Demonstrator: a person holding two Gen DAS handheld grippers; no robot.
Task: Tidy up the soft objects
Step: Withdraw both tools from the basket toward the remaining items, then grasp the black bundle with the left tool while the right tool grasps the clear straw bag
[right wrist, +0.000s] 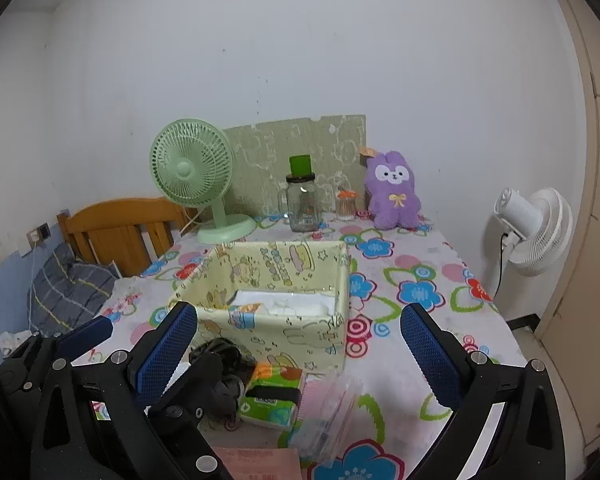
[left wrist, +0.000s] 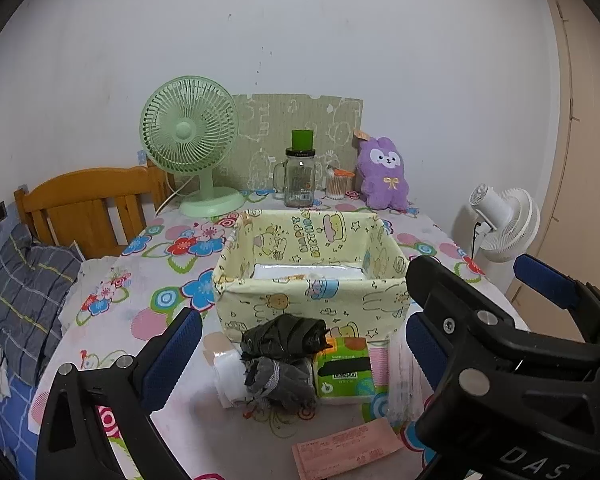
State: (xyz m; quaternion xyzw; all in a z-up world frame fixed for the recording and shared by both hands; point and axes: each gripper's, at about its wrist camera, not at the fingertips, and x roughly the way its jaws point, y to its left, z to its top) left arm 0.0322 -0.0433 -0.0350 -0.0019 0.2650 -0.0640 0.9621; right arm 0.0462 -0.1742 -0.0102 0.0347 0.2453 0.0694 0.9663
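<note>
Left wrist view: left gripper (left wrist: 304, 354) hovers with fingers spread over the black bag roll (left wrist: 284, 334) and grey socks (left wrist: 280, 376), touching the tissue pack (left wrist: 342, 368) before the fabric bin (left wrist: 312, 304). All likely light, compressible; pinch mid-body.

Right wrist view: right gripper (right wrist: 298, 354) hovers, fingers spread, empty.

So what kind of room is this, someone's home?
Most likely a bedroom in a home: a wooden headboard with a plaid pillow sits beside the flowered table, and a purple plush toy and green desk fan stand against the wall.
</note>
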